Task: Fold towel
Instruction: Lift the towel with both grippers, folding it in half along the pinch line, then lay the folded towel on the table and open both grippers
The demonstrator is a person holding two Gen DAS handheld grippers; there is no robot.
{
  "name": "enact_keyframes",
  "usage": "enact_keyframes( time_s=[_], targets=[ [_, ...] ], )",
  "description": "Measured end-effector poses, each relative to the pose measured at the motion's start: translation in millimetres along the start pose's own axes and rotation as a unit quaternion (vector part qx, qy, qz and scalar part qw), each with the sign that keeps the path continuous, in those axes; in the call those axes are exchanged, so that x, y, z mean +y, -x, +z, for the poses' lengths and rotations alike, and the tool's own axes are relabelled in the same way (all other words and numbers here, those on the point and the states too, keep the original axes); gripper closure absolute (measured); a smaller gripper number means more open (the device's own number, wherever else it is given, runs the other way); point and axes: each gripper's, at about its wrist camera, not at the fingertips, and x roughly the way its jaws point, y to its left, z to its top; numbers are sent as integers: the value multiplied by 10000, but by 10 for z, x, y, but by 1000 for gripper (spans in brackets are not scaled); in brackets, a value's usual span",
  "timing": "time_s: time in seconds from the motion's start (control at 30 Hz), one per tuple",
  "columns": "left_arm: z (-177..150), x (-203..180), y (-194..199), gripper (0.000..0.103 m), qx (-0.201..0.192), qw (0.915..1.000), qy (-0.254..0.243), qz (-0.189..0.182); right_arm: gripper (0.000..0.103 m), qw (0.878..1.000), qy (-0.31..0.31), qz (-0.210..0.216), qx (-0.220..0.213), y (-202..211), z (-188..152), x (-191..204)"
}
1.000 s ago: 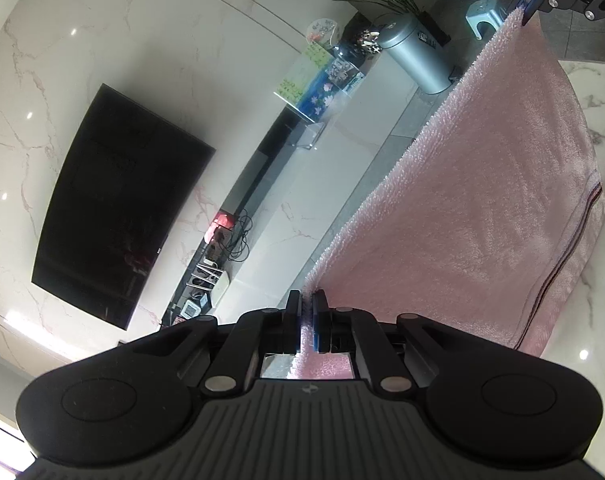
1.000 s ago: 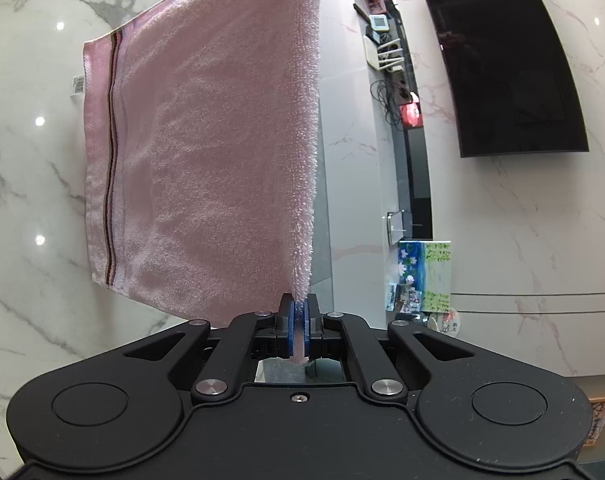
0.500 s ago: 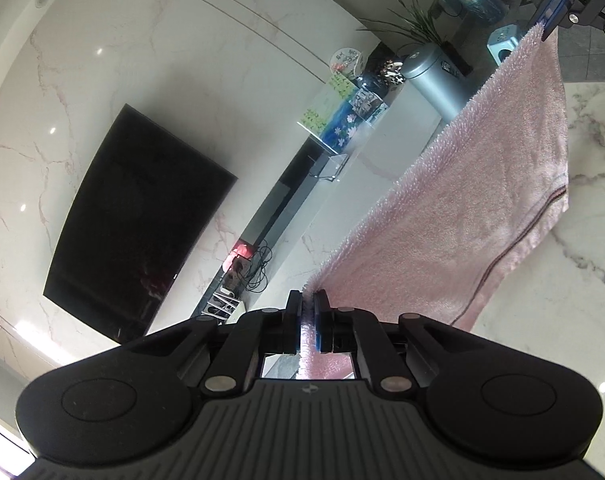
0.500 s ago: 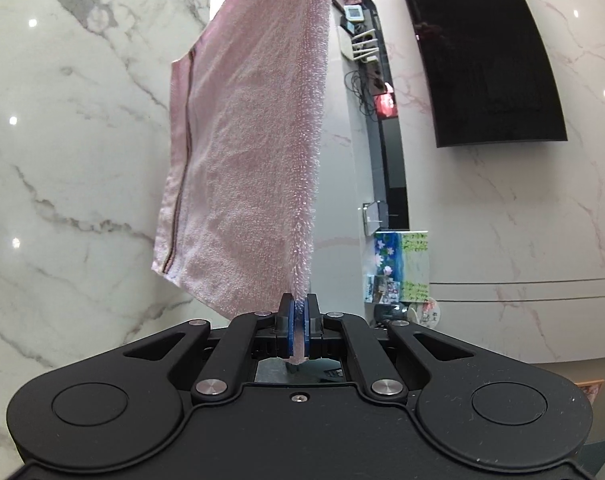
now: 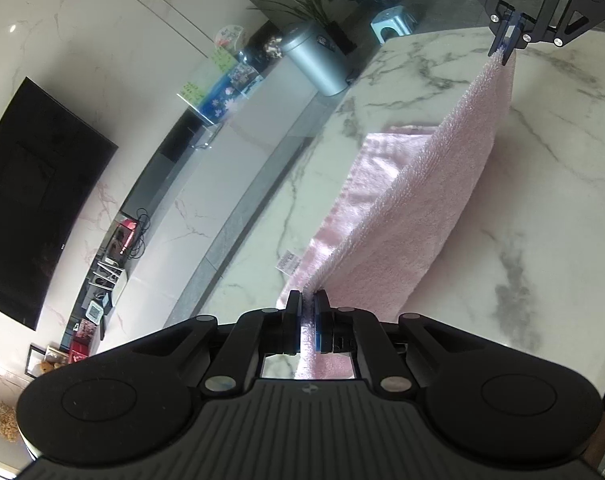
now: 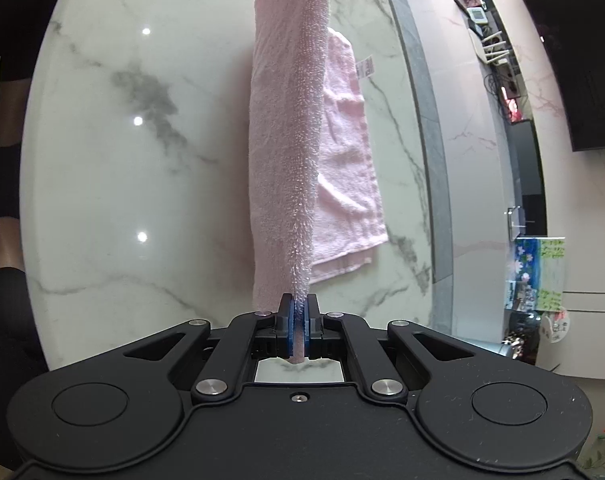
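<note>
Fold under way, I judge. Left claw [image 5: 309,312] pinched tight on one towel [image 5: 418,216] corner; right claw [image 6: 298,316] likewise clamped on another. Held edge taut between them, lower part lying on the worktop [image 5: 542,240]. Next: carry the edge across, lay it square. Towel pink, fluffy terry, white tag showing.
</note>
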Motion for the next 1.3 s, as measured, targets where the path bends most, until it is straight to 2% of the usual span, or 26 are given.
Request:
enact_keyframes(
  time_s=[0.2, 0.53, 0.7, 0.9, 1.03, 1.13, 1.2, 1.3],
  targets=[
    [-333, -298, 77, 97, 92, 9984, 324, -459, 100, 9967, -518, 596, -175, -76, -85, 495],
    [-740, -551, 110, 97, 281, 9931, 753, -857, 100, 9831, -1443, 1039, -435, -16, -274, 868],
    [-866, -668, 100, 97, 350, 9923, 742, -931, 100, 9761, -1854, 996, -550, -37, -347, 888],
    [-938, -861, 76, 94, 310, 9970, 226, -671, 100, 9726, -2071, 820, -669, -169, -282, 913],
    [-983, -959, 50, 87, 343, 9980, -100, -525, 99, 9744, -2022, 661, -734, -201, -266, 986],
    [-1033, -999, 27, 83, 410, 9977, -223, -487, 91, 9760, -1946, 593, -777, -215, -295, 1049],
    [-1073, -1014, 11, 79, 481, 9971, -260, -530, 78, 9788, -1825, 527, -771, -229, -323, 1094],
    [-1143, -972, 18, 78, 601, 9957, -83, -702, 78, 9793, -1780, 517, -818, -239, -365, 1114]
  ],
)
